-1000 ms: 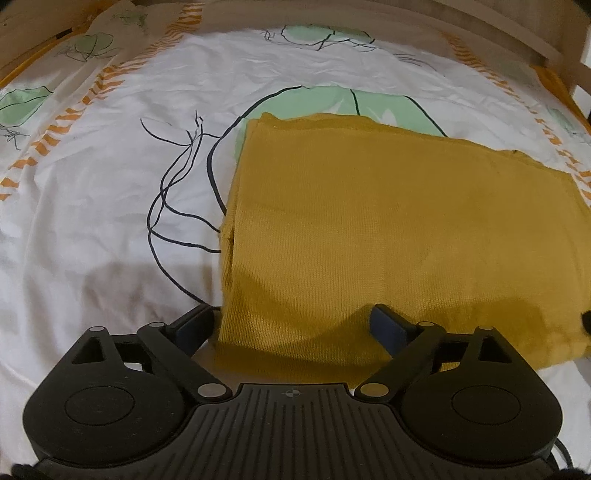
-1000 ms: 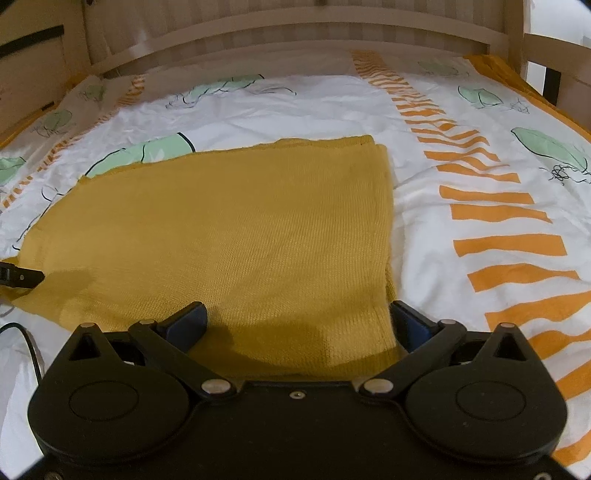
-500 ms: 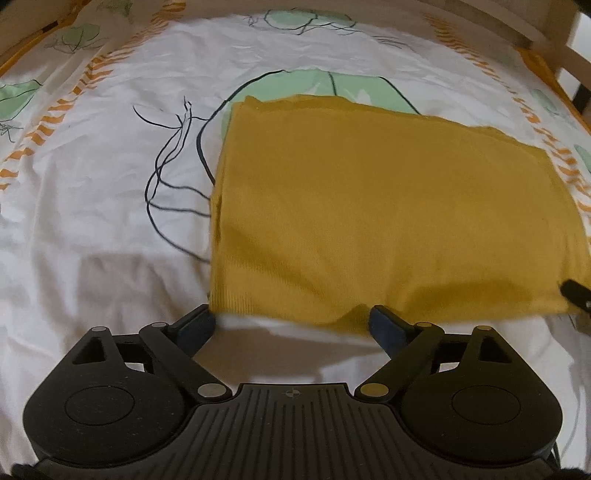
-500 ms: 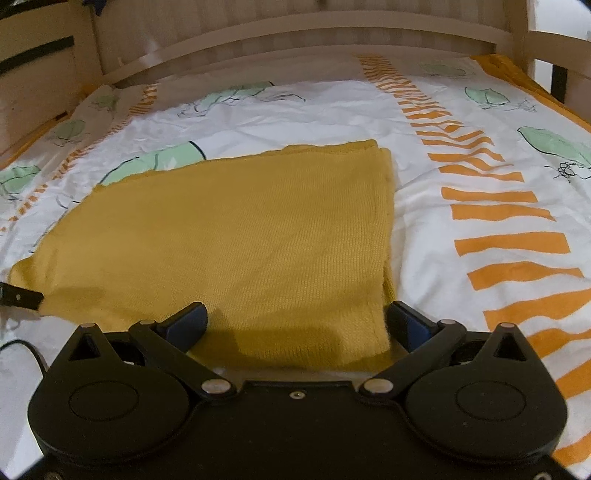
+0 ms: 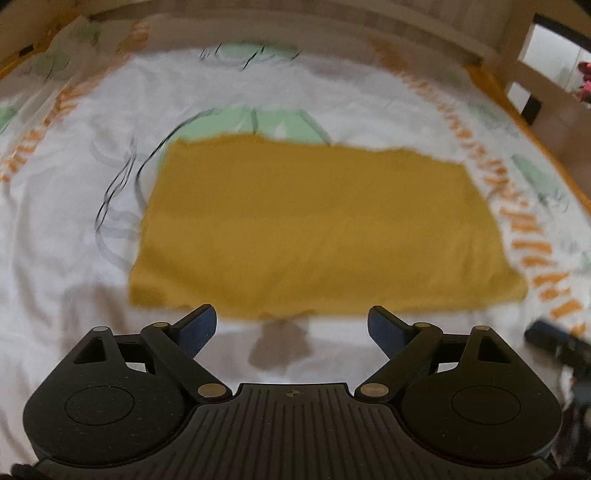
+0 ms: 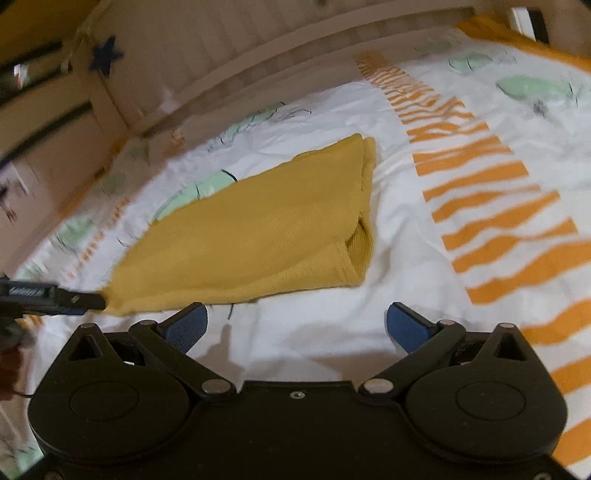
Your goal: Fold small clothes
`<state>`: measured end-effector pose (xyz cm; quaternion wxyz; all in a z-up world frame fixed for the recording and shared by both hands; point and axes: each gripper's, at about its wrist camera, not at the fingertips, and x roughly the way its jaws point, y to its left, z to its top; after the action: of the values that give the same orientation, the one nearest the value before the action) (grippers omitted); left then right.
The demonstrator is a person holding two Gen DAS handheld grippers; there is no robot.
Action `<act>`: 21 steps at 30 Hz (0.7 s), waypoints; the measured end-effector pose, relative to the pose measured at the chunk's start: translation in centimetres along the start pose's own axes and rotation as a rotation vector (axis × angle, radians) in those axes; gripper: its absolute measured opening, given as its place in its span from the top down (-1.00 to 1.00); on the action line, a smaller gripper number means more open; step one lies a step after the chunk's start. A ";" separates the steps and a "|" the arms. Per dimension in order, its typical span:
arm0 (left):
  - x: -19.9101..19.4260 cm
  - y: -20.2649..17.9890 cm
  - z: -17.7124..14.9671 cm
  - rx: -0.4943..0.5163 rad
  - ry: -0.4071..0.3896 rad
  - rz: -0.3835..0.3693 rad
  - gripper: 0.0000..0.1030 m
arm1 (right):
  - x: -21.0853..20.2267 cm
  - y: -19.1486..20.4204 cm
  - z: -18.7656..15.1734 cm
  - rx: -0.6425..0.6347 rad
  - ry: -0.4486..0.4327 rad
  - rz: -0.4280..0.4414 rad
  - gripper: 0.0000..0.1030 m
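Mustard-yellow knitted garment [image 5: 321, 229] is seen in the left wrist view across the middle of the frame, laid flat as a rectangle on the printed bedsheet [image 5: 66, 221]. The left hand-held gripper [image 5: 291, 325] is held just short of the garment's near edge with its jaws spread wide and nothing between them; it seems to be kept clear so that the fold can settle. At the right edge of the frame, a dark blurred part of the right hand-held gripper [image 5: 554, 343] is visible. A wooden bed frame [image 5: 436, 33] is seen along the top.

In the right wrist view the garment is seen left of centre, and doubled layers are shown at its near right corner, so one fold is judged already made. The right hand-held gripper [image 6: 295, 325] is held wide and empty over bare sheet, apart from the cloth. At the left edge a finger of the left hand-held gripper is seen at the garment's near left corner; whether it touches cannot be told.
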<state>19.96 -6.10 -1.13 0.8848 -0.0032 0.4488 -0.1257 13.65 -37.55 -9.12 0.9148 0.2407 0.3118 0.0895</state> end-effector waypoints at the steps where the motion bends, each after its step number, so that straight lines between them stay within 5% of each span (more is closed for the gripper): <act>1: 0.1 -0.6 0.7 0.002 -0.011 0.004 -0.74 | -0.1 -0.4 -0.1 0.023 -0.009 0.018 -1.00; 10: 5.0 -2.8 6.9 -0.062 -0.047 0.065 -0.74 | -0.4 -2.6 -0.3 0.124 -0.032 0.120 -1.00; 14: 8.1 -2.8 8.3 -0.070 -0.008 0.101 -0.53 | -0.4 -3.4 -0.2 0.177 -0.030 0.146 -1.00; 21: 12.0 -2.1 9.2 -0.066 0.090 0.125 -0.52 | -0.2 -4.3 0.3 0.242 -0.012 0.176 -1.00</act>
<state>33.55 -11.84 -4.92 0.8693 0.0013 0.4912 -0.0556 13.76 -41.48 -11.01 0.8694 0.3763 0.2928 0.1295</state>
